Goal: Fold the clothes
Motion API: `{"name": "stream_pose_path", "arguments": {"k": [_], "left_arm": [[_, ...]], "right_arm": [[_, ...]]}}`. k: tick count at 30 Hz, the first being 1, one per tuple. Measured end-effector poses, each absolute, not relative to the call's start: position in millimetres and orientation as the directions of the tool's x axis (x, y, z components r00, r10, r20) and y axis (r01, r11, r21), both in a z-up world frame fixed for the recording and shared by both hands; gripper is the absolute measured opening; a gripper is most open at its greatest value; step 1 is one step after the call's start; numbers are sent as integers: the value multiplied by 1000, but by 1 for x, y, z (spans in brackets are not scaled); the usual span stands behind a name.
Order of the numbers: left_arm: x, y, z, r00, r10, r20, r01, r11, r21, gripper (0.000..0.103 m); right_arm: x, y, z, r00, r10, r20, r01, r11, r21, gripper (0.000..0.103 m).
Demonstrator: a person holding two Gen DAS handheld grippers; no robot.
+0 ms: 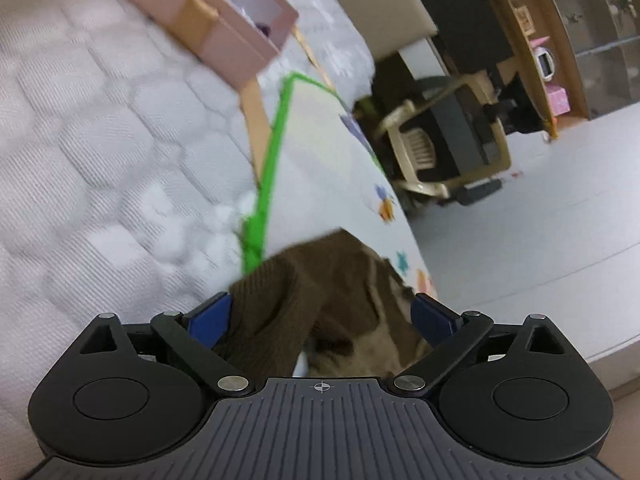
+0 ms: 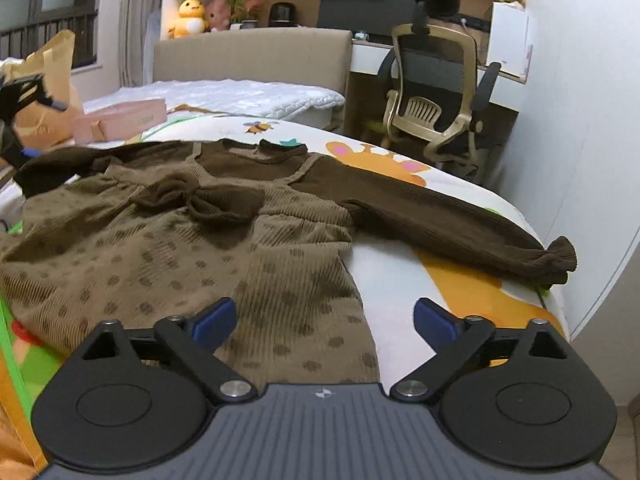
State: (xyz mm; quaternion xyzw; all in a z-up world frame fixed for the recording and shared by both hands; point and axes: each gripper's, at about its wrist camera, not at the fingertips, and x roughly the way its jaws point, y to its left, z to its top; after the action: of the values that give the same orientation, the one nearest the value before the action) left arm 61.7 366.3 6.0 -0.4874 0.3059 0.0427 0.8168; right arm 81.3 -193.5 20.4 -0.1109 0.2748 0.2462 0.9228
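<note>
A brown child's dress (image 2: 160,240) lies face up on a cartoon-print mat (image 2: 400,264) on the bed. It has a dotted tan skirt, a dark bow (image 2: 208,200) and dark ribbed sleeves. One sleeve (image 2: 440,216) stretches out toward the bed's right edge. My right gripper (image 2: 324,308) is open just above the skirt's near right edge, its pads touching nothing. My left gripper (image 1: 320,304) is also open, and the other dark sleeve (image 1: 280,304) lies loose between its blue pads. In the right wrist view, that left gripper shows as a blurred black shape at the far left.
A pink box (image 1: 208,20) sits on the white quilted mattress (image 1: 100,160) past the mat's green border (image 1: 264,184). A paper bag (image 2: 48,80) stands at the back left. An office chair (image 2: 436,108) and desk are beyond the bed's right edge, and a beige headboard (image 2: 252,56) is behind.
</note>
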Motion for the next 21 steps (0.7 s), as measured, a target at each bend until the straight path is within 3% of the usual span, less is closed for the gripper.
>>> {"name": "stream_pose_path", "arguments": {"k": [5,11,16,19,21], "left_arm": [[46,351,27,799,-111,-592,-344,722,-600,98],[49,278,41,764,32,-644,-170,973,-153,98],[81,254,11,695,161,-701,-159,985,68,98],[100,265,-1,676,338,-655,-233,941,245,98],[111,291,1,645,492,-585,-379,870,315,98]], "right_arm": [[93,-187,13,727,392,-564,-495,868,-34,97],[103,-176,-3,713,395,-579,-488,873,-6,97],[101,-181,-6,712,399,-578,-477,879,19,100],[102,-186,-5,717,395,-574,-457,888,40,100],[102,-189,-5,722,391,-571,-446,894,48,100]]}}
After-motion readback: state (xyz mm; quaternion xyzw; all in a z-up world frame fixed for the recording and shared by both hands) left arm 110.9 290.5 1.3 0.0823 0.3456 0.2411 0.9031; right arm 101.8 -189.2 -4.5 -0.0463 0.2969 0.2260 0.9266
